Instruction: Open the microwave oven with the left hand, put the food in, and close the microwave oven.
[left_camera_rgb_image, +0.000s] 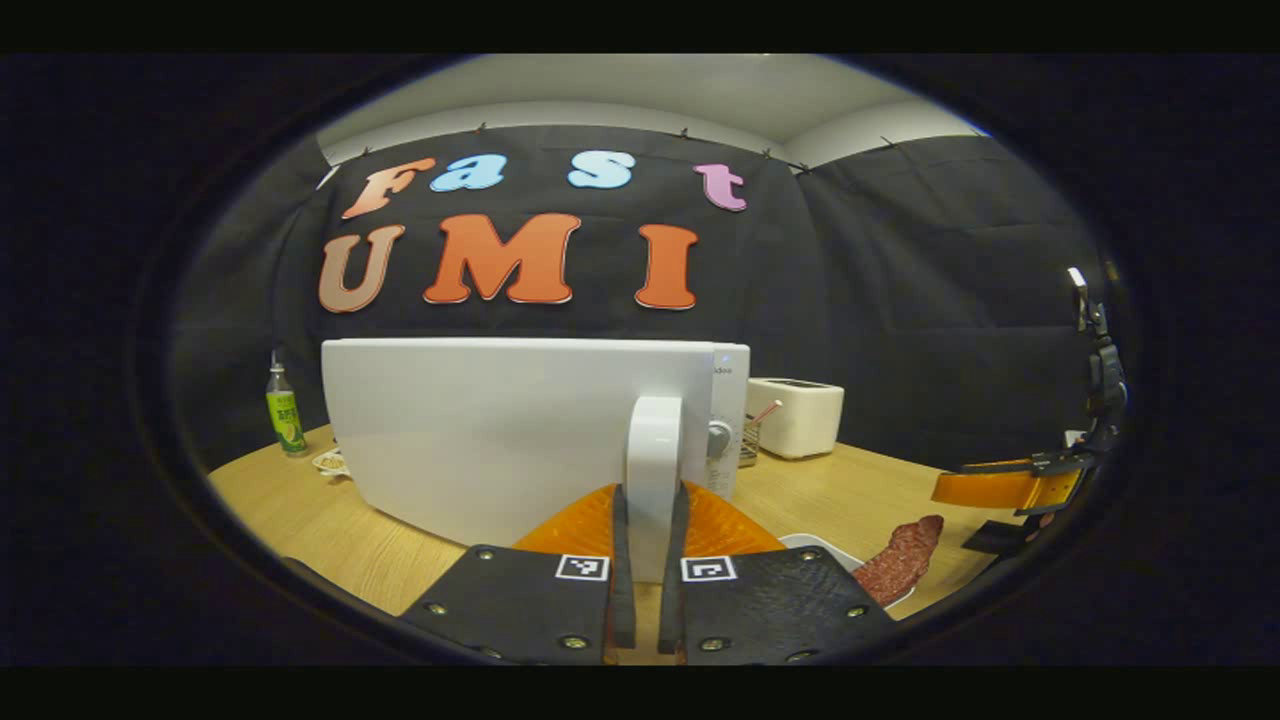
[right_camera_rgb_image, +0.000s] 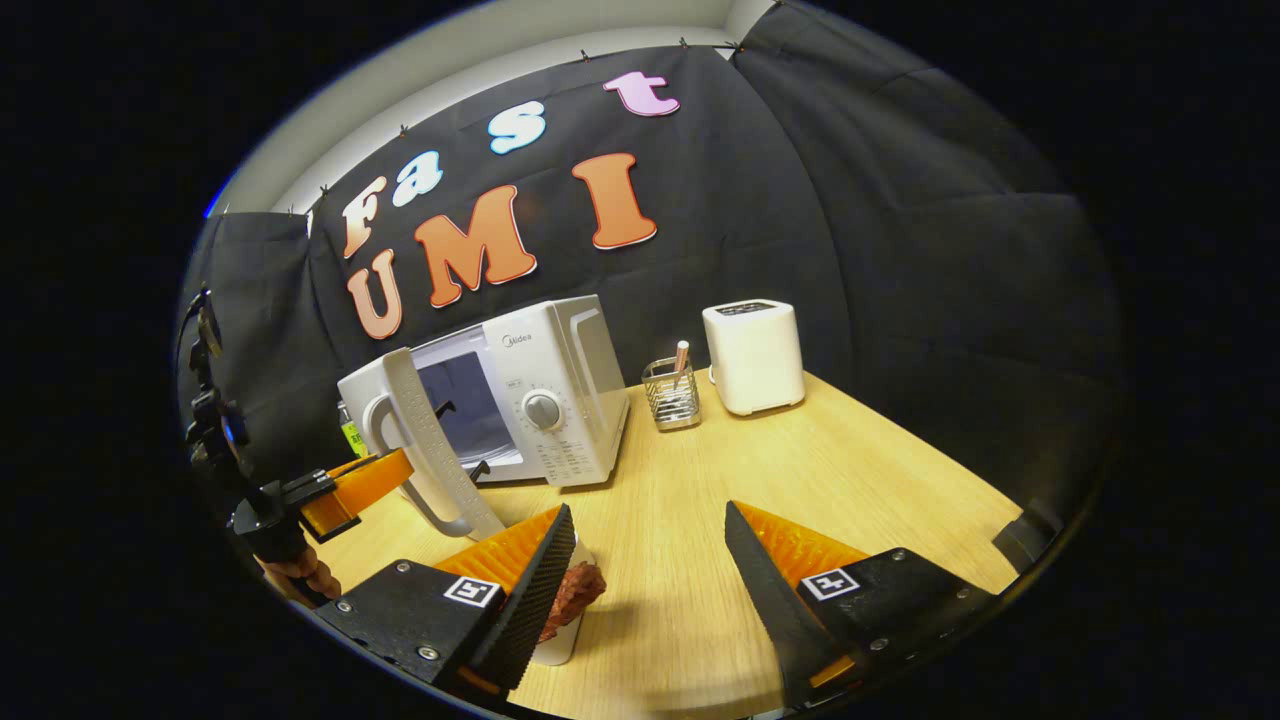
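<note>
The white microwave (right_camera_rgb_image: 575, 385) stands on the wooden table with its door (left_camera_rgb_image: 500, 430) swung partly open. My left gripper (left_camera_rgb_image: 647, 560) is shut on the door's upright white handle (left_camera_rgb_image: 655, 450); from the right gripper view the same gripper (right_camera_rgb_image: 360, 485) sits at the handle (right_camera_rgb_image: 385, 440). The food, a reddish-brown slab of meat (right_camera_rgb_image: 572, 590), rests on a white dish (right_camera_rgb_image: 555, 645) near the table's front. My right gripper (right_camera_rgb_image: 650, 570) stands wide open just above the table, its left finger beside the meat and not pressing on it. The meat (left_camera_rgb_image: 900, 560) also lies right of the door.
A white toaster (right_camera_rgb_image: 755, 355) and a wire utensil holder (right_camera_rgb_image: 672, 395) stand right of the microwave. A green bottle (left_camera_rgb_image: 285, 415) and a small dish (left_camera_rgb_image: 330, 462) sit at the table's far left. Bare wooden tabletop (right_camera_rgb_image: 850, 470) stretches in front of the toaster.
</note>
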